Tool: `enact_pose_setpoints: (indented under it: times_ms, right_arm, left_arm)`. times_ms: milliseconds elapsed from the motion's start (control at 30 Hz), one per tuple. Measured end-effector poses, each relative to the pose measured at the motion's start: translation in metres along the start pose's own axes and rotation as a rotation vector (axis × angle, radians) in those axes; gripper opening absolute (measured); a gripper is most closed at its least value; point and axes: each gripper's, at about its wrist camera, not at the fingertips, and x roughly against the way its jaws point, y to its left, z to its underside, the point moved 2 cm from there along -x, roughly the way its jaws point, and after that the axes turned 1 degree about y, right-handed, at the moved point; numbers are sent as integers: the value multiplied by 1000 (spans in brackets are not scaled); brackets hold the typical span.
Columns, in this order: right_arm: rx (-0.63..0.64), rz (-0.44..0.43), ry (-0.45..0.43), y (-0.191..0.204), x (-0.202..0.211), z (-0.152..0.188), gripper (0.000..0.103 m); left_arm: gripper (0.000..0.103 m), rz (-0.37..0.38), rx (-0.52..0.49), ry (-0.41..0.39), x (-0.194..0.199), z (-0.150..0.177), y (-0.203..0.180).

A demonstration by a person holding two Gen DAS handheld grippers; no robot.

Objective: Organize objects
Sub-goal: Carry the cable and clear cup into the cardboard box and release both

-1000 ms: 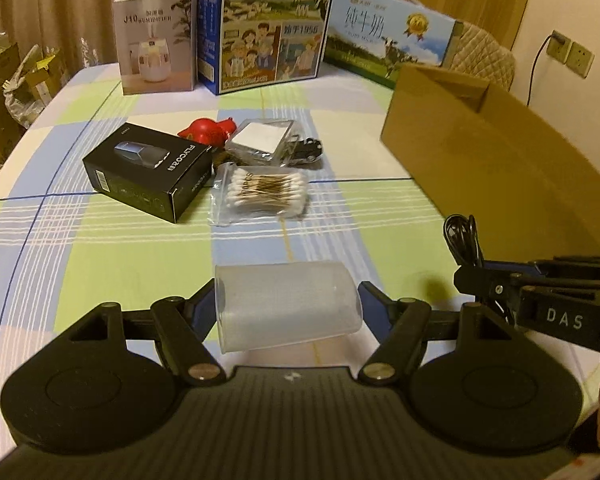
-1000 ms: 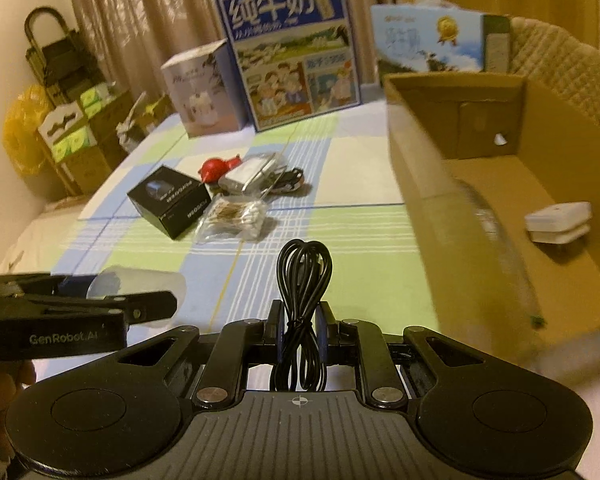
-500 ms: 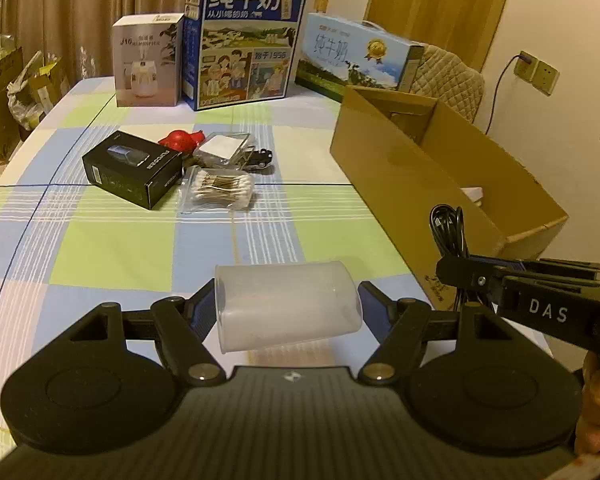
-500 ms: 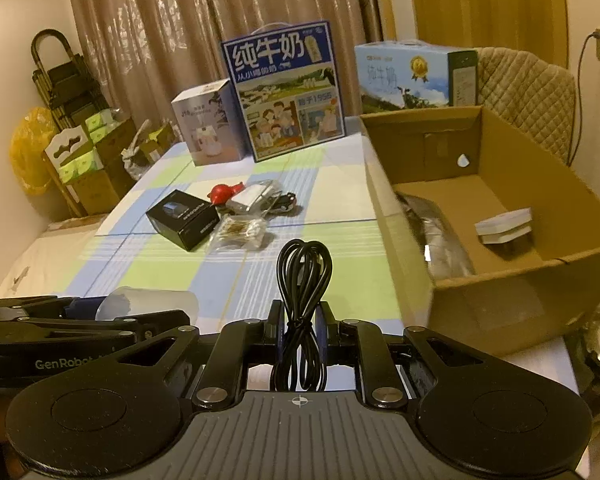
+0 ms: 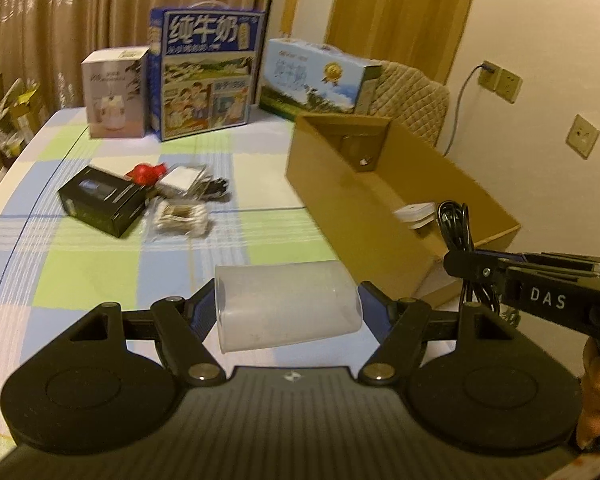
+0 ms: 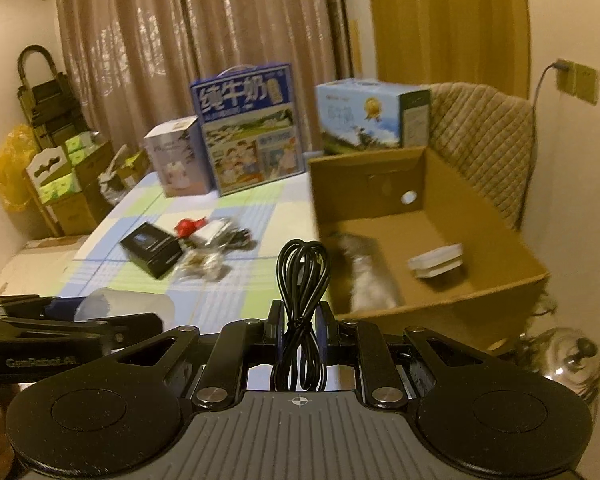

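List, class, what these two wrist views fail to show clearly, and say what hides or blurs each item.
- Cardboard box floor, left wrist view: mostly hidden by its near wall.
- Pale bundle in the box, right wrist view: motion blur, identity unclear.
- Small items beside the black box: blurred and too small to name.
- Cable lower end: hidden behind the right hand-held gripper.
- Plastic cup in the left hand-held gripper: contents unreadable through frosted wall.

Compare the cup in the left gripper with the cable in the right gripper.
The cup is translucent white and rigid; the cable is black and coiled in loops. The cup lies sideways between wide-set jaws of the left gripper; the cable stands upright between nearly closed jaws of the right gripper. Both are held above the table, outside the box.
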Motion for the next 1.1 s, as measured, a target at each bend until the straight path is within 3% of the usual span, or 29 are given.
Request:
enact_pose_setpoints:
  times_ms: [267,667,1100]
  right_arm:
    - [15,64,-20,-48,9,-25,13]
    - [0,80,15,-111,-11,-62,13]
    - [-54,97,23,-149,-40,-77,13]
  left_arm:
    - [69,67,-54,-16,-10,-25,-43]
    - [69,146,-109,-15,-55,-72,-101]
    - [69,175,-147,16,-108,-99,-128]
